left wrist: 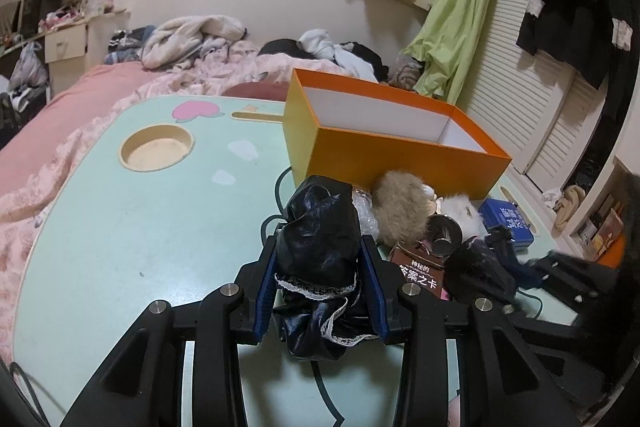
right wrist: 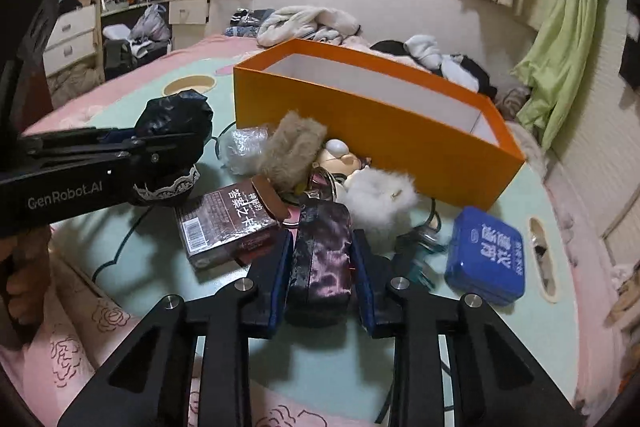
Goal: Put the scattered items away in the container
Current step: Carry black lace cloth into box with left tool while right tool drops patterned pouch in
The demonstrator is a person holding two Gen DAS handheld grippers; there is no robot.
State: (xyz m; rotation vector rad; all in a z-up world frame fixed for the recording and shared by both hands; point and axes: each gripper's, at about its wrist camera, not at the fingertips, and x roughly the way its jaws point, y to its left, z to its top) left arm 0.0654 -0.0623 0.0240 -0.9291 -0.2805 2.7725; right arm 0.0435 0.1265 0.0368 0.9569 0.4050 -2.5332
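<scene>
1. My left gripper (left wrist: pixel 320 267) is clenched on a black glossy bundle (left wrist: pixel 320 227) with white lace trim; its blue pads press the bundle from both sides, and the bundle bulges out past the fingertips.
2. In the right wrist view that same left gripper (right wrist: pixel 176 151) reaches in from 9 o'clock, and the bundle (right wrist: pixel 176 117) hangs clear above the table (right wrist: pixel 160 247).
3. My right gripper (right wrist: pixel 322 259) is clamped on a dark pouch (right wrist: pixel 322 251) with a pinkish sheen, gripped between both pads.
4. The orange box (right wrist: pixel 380 131) stands open at 12 o'clock from the right gripper, white inside; no items show in the part of it that I can see.
5. In the left wrist view the box (left wrist: pixel 400 155) sits at 1 o'clock, just beyond the bundle.
6. The clutter lies on the table against the box's near wall: a brown fur piece (right wrist: pixel 292 151), a white fluffy ball (right wrist: pixel 380 199), a small figure (right wrist: pixel 340 155) between them, and crinkled clear plastic (right wrist: pixel 244 147).
7. A brown card box (right wrist: pixel 228 227) lies at 10 o'clock from the pouch, just beside my right gripper's left finger.
8. A blue tin (right wrist: pixel 486 255) lies flat at 3 o'clock, near the table's slot.
</scene>
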